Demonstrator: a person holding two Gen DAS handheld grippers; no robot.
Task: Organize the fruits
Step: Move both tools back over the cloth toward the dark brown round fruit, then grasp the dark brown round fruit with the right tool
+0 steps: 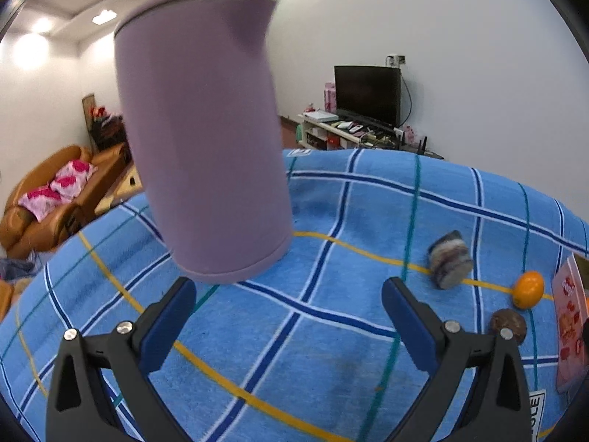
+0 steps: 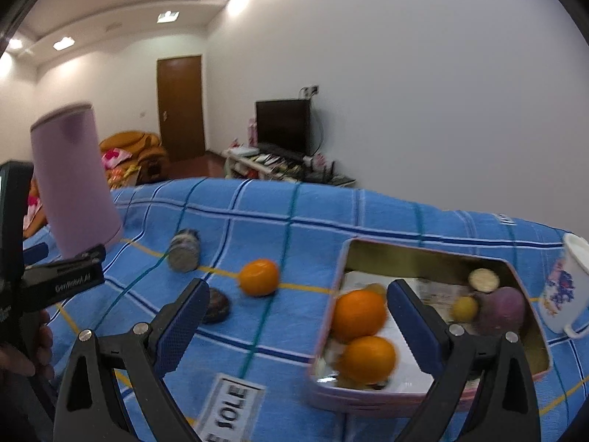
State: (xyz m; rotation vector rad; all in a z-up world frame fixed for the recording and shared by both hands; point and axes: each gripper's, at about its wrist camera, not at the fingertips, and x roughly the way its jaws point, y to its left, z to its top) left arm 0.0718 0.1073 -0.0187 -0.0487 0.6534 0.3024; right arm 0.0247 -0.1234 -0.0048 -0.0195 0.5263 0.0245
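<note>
Both jaws spread and empty; purple cup [image 1: 202,140] tilts off the table [image 1: 331,331], may tip onto loose orange [image 2: 258,277] outside tin [image 2: 530,353].

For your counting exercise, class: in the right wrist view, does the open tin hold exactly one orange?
No: two oranges lie at the left end of the tin, while a third orange sits outside on the cloth.

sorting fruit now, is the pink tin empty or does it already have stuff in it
Not empty. The pink tin is open and holds two oranges, a purple fruit and a small yellow one.
</note>
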